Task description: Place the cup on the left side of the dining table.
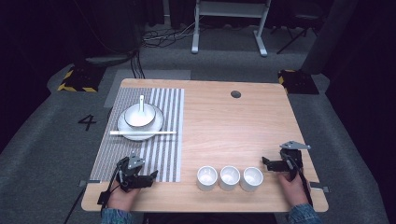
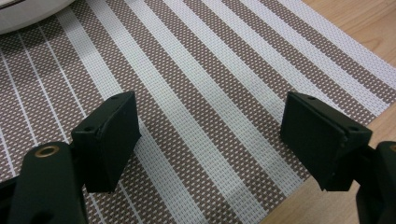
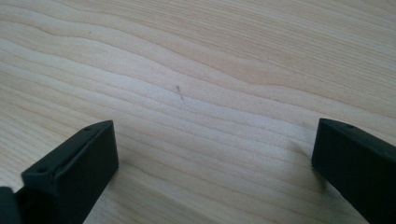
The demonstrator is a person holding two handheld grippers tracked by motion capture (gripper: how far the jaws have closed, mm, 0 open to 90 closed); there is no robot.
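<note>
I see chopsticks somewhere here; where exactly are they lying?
In the high view, the chopsticks lie across the near edge of the plate on the striped placemat, at the table's left.

Right gripper (image 3: 212,172) low over bare wooden table (image 3: 196,60), jaws spread wide apart, nothing between them; small dark fleck (image 3: 180,92) on the wood ahead.

Round white ceramic plate (image 2: 28,11): in the left gripper view cut off by the top-left edge, a curved rim sliver remaining. Brown-and-white striped woven placemat (image 2: 201,107): runs past that view's top, left and bottom edges. Contents of the three small white cups (image 1: 229,177): too small to tell from the high view. Blue denim sleeves (image 1: 114,217): cropped at the bottom edge.
</note>
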